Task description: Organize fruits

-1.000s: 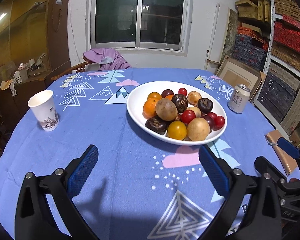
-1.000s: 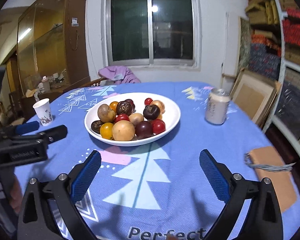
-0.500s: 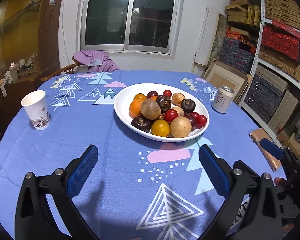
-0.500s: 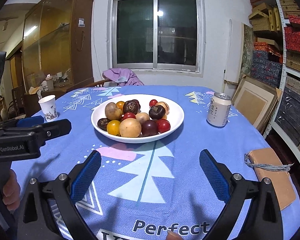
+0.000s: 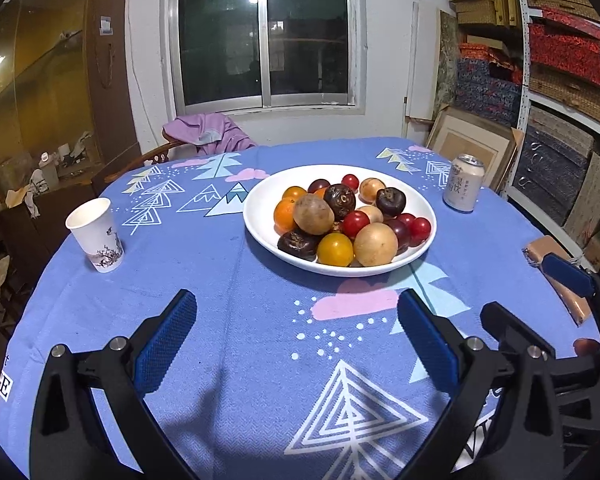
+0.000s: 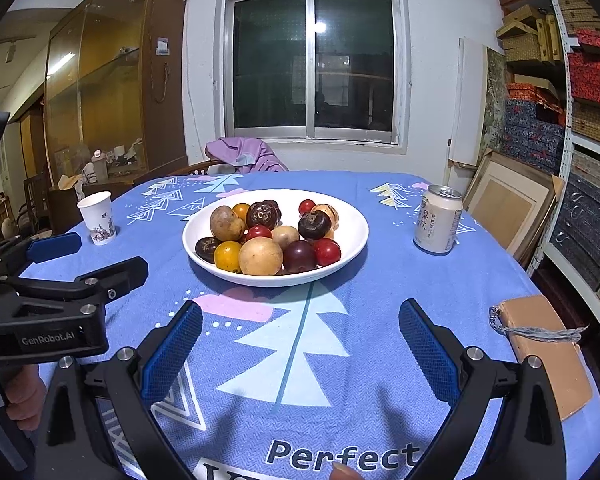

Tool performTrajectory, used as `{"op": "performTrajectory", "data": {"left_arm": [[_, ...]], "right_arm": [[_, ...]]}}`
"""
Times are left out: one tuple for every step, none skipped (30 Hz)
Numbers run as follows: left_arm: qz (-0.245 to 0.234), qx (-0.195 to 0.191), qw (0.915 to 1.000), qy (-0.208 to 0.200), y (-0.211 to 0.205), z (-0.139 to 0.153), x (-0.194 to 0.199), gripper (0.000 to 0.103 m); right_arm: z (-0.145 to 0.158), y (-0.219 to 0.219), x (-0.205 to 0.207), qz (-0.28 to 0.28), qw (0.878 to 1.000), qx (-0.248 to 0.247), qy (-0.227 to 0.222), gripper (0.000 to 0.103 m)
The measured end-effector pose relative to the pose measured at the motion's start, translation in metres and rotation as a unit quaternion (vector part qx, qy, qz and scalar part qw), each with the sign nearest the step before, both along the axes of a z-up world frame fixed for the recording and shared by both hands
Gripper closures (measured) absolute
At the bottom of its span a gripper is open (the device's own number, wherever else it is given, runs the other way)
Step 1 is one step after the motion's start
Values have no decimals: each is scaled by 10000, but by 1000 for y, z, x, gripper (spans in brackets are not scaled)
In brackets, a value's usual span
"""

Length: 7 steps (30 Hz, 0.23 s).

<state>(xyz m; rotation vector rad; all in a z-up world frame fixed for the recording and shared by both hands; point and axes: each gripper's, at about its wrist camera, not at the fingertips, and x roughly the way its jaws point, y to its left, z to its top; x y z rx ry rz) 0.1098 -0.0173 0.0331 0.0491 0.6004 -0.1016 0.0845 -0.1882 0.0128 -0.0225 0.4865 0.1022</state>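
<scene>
A white bowl (image 5: 260, 200) sits mid-table on a blue tablecloth, also in the right wrist view (image 6: 352, 224). It holds several fruits: a tan round fruit (image 5: 375, 244), a yellow one (image 5: 335, 249), an orange (image 5: 285, 216), red ones (image 5: 355, 221) and dark purple ones (image 5: 340, 199). My left gripper (image 5: 296, 340) is open and empty, above the cloth short of the bowl. My right gripper (image 6: 300, 348) is open and empty, also short of the bowl. The left gripper shows at the left of the right wrist view (image 6: 80, 256).
A paper cup (image 5: 96, 234) stands at the table's left. A drink can (image 5: 463, 182) stands right of the bowl. A brown block with string (image 6: 540, 344) lies at the right edge. A chair with purple cloth (image 5: 210, 134) stands behind; shelves line the right wall.
Both grippers have drawn back and up a little; the bowl looks smaller and farther. Both jaws stay open and empty.
</scene>
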Motion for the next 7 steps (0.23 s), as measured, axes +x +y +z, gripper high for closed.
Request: {"op": "performTrajectory", "data": {"left_arm": [[5,9,10000,17,0,0,1,4],[18,18,10000,33,0,-1,1,4],[23,19,10000,31,0,-1,1,4],[17,22,10000,26,0,-1,1,4],[10,29,10000,19,0,-1,1,4],[12,28,10000,14,0,-1,1,4],[14,23,10000,15,0,-1,1,4]], "right_arm": [[0,0,1,-7,10000,-14,11,3],[-1,0,1,-6,10000,-24,21,3],[-1,0,1,-2,10000,-25,24,3],[-1,1,1,0,10000,-28,22,3],[-1,0,1,2,10000,-28,20,3],[-1,1,1,0,10000,-28,17,3],[-1,1,1,-1,10000,-31,23,3]]}}
